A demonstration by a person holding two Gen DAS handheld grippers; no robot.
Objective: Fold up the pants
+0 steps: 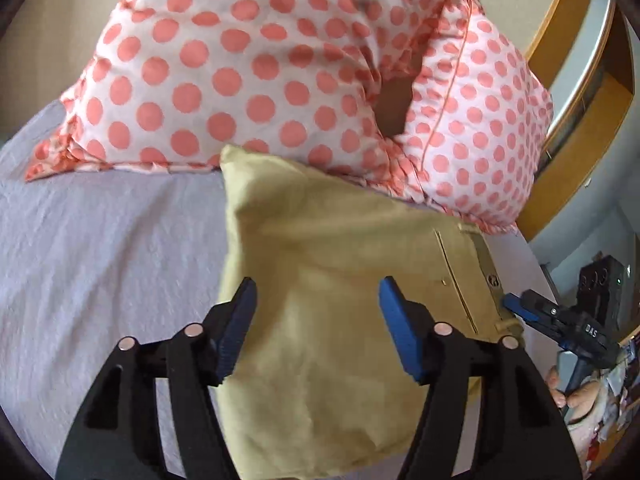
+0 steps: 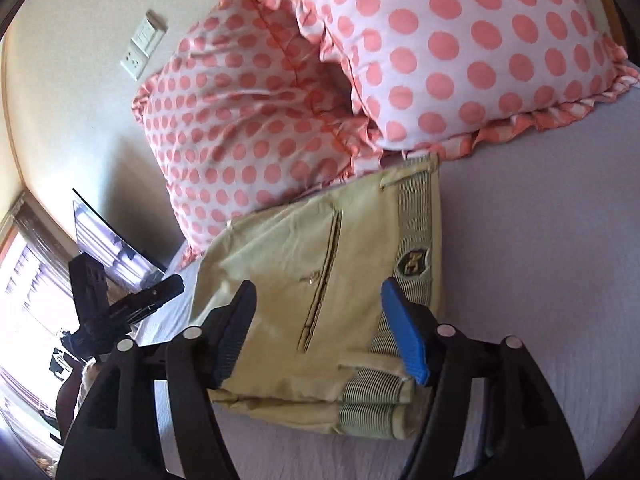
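Khaki pants [image 2: 320, 280] sit folded in a compact stack on the lavender bedsheet [image 2: 540, 280], far edge touching the polka-dot pillows [image 2: 440, 52]. Left gripper [image 1: 316, 300] and right gripper [image 2: 318, 304] both spread wide, holding nothing, apparently hovering just above the fabric; contact unclear.
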